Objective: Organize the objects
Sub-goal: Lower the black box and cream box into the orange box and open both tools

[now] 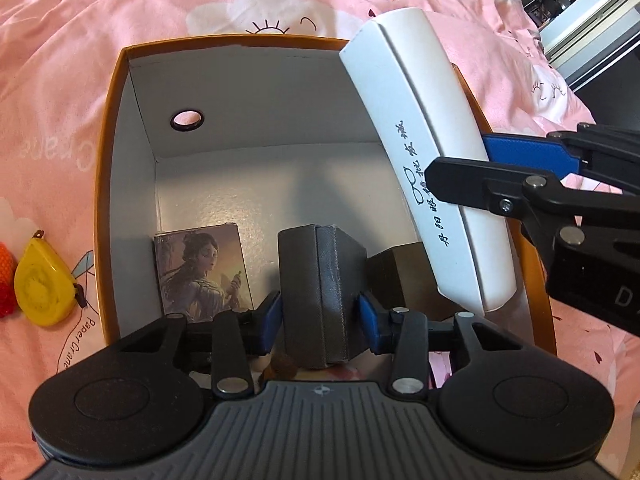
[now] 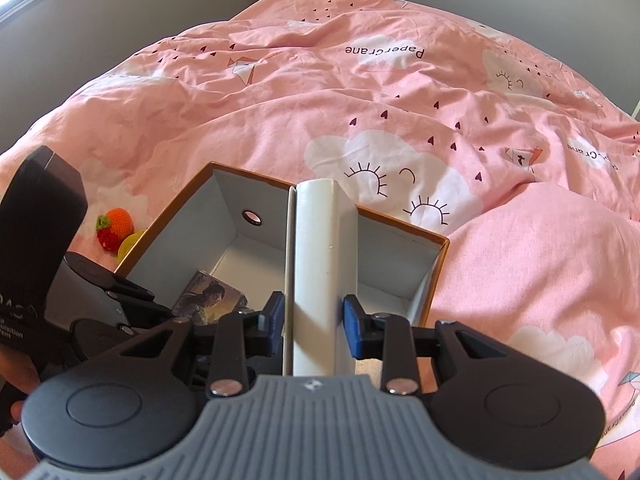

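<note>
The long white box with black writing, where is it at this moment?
The right gripper holds the long white box tilted over the right side of the orange-rimmed box, beside the grey case in the left gripper.

- Pink bedsheet [image 2: 280, 92]: "PaperCrane" printed upside down, legible in right wrist view; repeated beside orange box [image 1: 105, 208], left of it, in left wrist view.
- White case [image 1: 436, 160], above box's right wall: black handwritten-style Chinese chars w/ glasses icon along its side; not fully legible.
- Black device [image 2: 38, 236], left of box: partial white text, unreadable.
</note>
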